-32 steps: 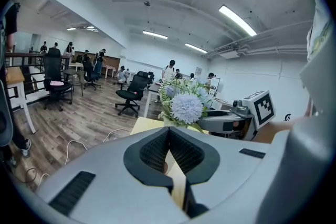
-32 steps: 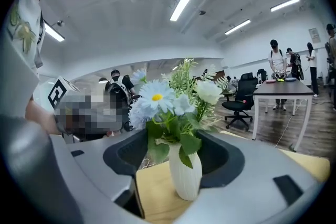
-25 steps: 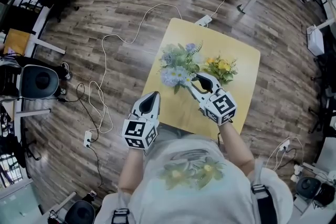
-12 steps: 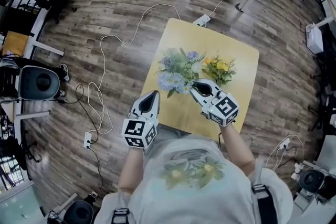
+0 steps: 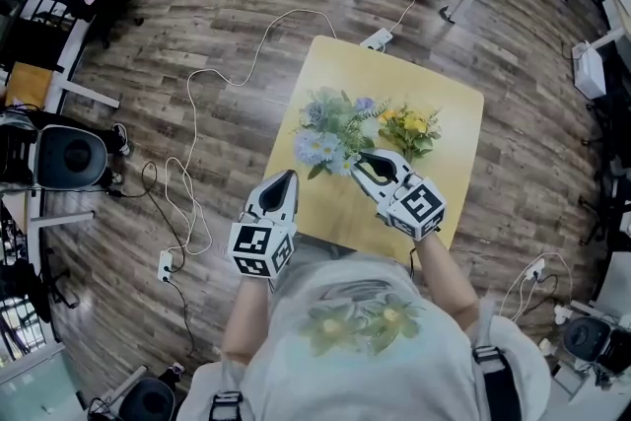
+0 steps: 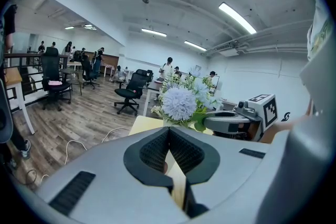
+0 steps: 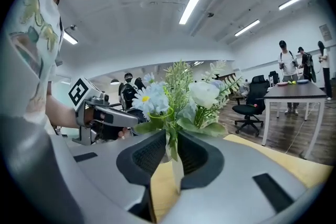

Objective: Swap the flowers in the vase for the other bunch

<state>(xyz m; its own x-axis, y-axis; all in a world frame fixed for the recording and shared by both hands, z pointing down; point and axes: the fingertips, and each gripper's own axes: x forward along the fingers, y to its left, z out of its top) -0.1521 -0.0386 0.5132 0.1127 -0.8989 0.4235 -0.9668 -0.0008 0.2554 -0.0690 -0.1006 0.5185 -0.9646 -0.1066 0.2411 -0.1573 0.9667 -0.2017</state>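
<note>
right gripper (image 7: 170,139) — clenched on stems of blue-white bunch (image 5: 328,128) | left gripper (image 6: 169,136) — jaws together, empty, by table (image 5: 449,197) corner | yellow bunch (image 5: 410,127) just beside

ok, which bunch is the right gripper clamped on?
The blue and white bunch: its stems are pinched in the shut jaws of the right gripper. The yellow bunch beside it is held by neither gripper.

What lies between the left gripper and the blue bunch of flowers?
Only bare tabletop lies between the left gripper and the blue bunch; the head view shows this stretch best.
</note>
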